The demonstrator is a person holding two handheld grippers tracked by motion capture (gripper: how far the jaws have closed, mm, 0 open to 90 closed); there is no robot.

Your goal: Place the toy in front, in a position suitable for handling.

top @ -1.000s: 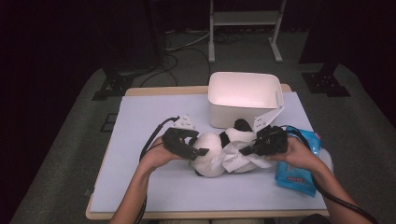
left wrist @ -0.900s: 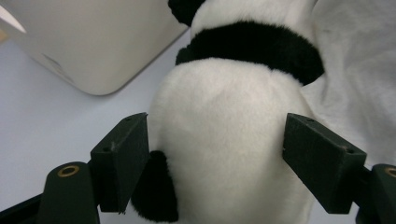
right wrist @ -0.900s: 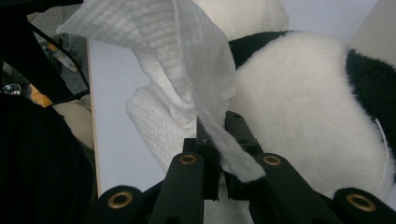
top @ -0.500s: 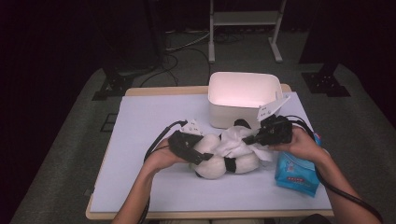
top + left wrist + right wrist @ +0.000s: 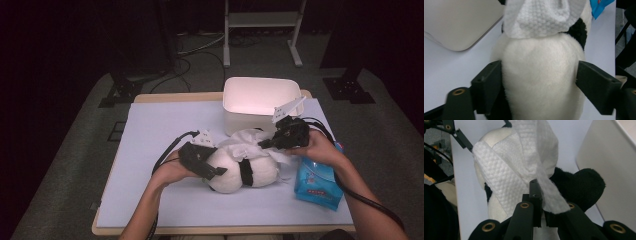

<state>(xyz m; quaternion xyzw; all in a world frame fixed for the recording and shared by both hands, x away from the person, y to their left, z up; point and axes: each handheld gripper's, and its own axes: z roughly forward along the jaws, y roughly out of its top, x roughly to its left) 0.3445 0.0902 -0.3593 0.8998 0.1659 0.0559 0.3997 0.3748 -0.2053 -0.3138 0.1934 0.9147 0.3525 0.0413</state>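
Plush panda (image 5: 245,172) lies on its side near table centre, slightly toward the person's edge, black band round its middle. White wet wipe (image 5: 245,142) is draped over its upper side, at about 12 o'clock from the body.

Step in hand, as I read it: wiping the toy, one gripper steadying it, the other working the wipe. Wipe is on the plush but bunched, so the job looks mid-way at best.

Left gripper (image 5: 216,171) sits at 9 o'clock of the panda, jaws spread wide round the white body and pressing the fur on both sides; in the left gripper view the plush (image 5: 541,75) fills the gap between the jaws, wipe (image 5: 539,17) above. So it holds the toy.

Right gripper (image 5: 264,144) is at 1 o'clock of the panda, jaws pinched narrow on a fold of the wipe; the right gripper view shows the wipe (image 5: 524,170) trailing from the closed jaws across the plush, black limb (image 5: 581,185) just beside.

Next move calls for dragging the wipe along the fur while the left keeps the toy from rolling; grip on the thin sheet could slip.

Left forearm comes in from 6 o'clock, hand low, wrist bent inward. Right forearm enters from 5 o'clock, hand raised above the toy, gripper angled down and leftward.

Outward: white bin (image 5: 260,102) at 12 o'clock, just behind the panda; blue wipes pack (image 5: 317,180) at 3 o'clock, near; all on the pale sheet covering the table (image 5: 160,130).
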